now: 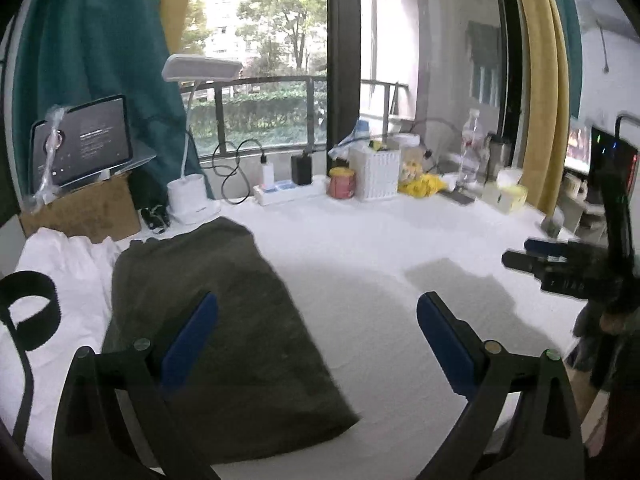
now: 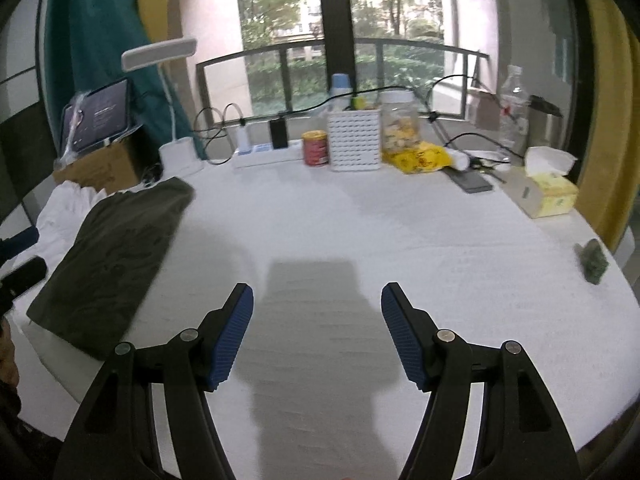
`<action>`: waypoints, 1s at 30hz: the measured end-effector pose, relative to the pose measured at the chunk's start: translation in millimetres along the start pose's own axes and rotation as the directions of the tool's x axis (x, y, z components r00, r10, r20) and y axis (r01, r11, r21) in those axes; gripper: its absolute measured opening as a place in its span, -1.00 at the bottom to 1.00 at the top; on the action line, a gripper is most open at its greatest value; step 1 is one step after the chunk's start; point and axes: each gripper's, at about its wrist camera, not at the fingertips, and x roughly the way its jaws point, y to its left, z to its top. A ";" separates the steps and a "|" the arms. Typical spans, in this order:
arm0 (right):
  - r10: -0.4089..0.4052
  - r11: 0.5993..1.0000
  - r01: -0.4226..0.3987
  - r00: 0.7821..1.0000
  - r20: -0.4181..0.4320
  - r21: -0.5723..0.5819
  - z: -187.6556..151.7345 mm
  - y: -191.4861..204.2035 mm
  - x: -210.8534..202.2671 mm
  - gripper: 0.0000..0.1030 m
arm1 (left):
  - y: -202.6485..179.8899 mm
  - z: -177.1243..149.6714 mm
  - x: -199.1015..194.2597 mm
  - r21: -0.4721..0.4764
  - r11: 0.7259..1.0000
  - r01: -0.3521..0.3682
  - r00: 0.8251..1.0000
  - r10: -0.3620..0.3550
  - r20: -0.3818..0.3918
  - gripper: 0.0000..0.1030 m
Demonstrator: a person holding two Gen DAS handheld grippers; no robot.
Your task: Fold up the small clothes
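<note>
Left wrist view shows the left gripper [image 1: 316,316] spread wide and empty above the folded dark olive-green cloth [image 1: 224,320], which lies flat on the white table [image 1: 380,240] beside crumpled white fabric [image 1: 68,256]. The right gripper [image 2: 317,302] also gapes empty over bare tabletop.

You get soft daylight from the window [image 2: 340,32] ahead, blown out at its top in the left view. A gripper-shaped shadow falls on the white table [image 2: 460,240]. Fisheye bending darkens the corners, and both pictures show motion blur.
</note>
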 end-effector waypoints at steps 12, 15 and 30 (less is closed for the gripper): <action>-0.083 0.996 0.080 0.995 0.052 0.045 5.3 -37.0 -29.8 0.36 | -11.8 32.1 -8.3 0.020 1.000 0.012 0.996 -0.014 0.090 0.91; -0.096 0.995 0.093 0.993 0.071 0.040 10.5 -38.4 -39.7 0.36 | -13.9 40.9 -15.0 0.030 1.000 0.010 0.992 -0.014 0.124 0.91; -0.184 0.982 0.160 0.934 0.305 0.103 53.9 -23.4 -126.0 0.36 | -16.8 69.3 -53.4 0.079 0.997 0.016 0.968 -0.035 0.249 0.91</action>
